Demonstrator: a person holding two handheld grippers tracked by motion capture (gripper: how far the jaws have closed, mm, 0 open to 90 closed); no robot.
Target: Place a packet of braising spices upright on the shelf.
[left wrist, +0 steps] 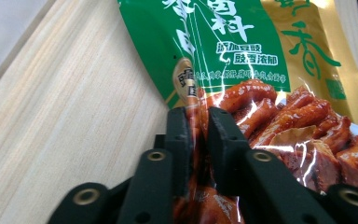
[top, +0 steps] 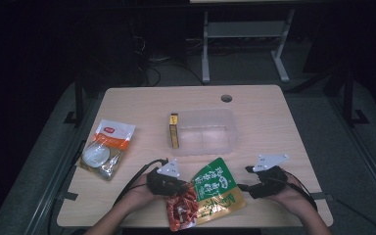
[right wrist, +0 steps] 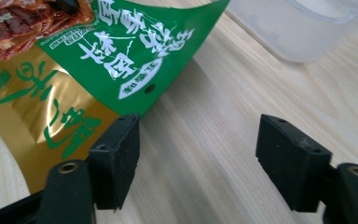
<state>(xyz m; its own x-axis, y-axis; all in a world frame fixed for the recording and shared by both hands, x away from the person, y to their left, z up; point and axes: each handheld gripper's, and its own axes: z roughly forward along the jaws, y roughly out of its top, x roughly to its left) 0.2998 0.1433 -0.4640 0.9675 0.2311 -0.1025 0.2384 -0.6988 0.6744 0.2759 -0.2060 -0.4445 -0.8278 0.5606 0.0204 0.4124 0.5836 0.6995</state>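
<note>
Left gripper clamped the snack bag at the table's six o'clock edge.
Right gripper waited at the bag's three o'clock, jaws apart; tub sat at twelve.

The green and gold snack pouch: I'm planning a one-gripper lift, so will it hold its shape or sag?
Likely sag: the green and gold snack pouch already curls where the left gripper pinches it. Its glossy film may slip. The visible meat pieces suggest uneven weight.

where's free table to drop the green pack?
Free: far strip behind the tub, and right side between tub and table edge. Left edge holds the orange pouch. Near edge crowded: left gripper, right gripper, green pack.
</note>
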